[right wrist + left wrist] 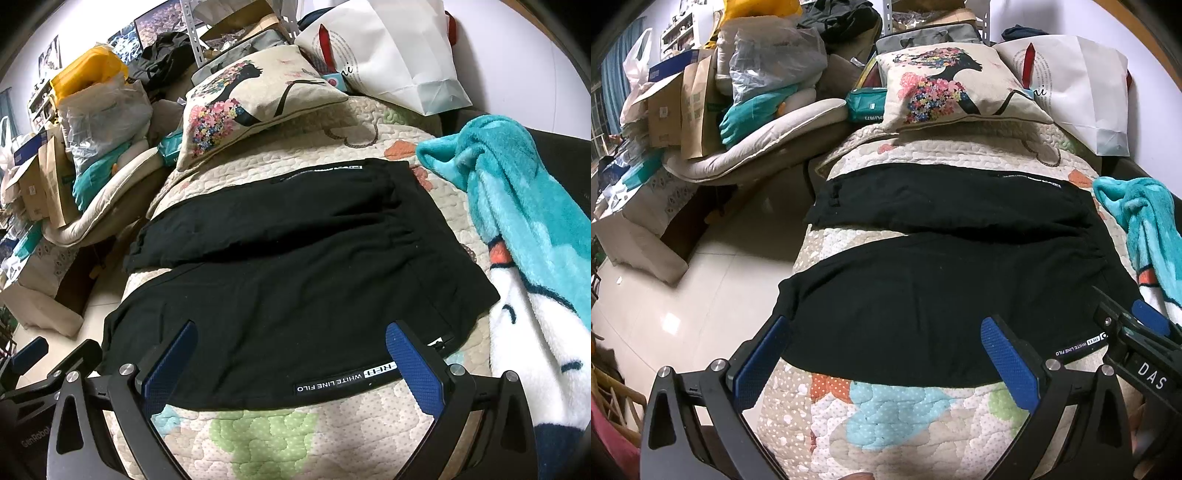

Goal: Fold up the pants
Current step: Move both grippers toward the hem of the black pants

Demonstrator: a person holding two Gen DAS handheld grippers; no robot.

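Black pants [923,295] lie spread flat on a quilted bed cover [886,417], both legs pointing left, the waist at the right. A white-lettered label [347,376] sits on the near hem. My left gripper [886,332] is open, just above the near leg's left part, holding nothing. My right gripper [291,343] is open over the near edge of the pants [295,266] by the label, holding nothing. The right gripper also shows at the right edge of the left wrist view [1137,332].
A floral cushion [956,85] and a white paper bag [1082,85] lie at the bed's far end. A teal fleece blanket [517,206] lies to the right. Bags, boxes and a cushion pile [738,92] stand left, beyond the tiled floor [713,266].
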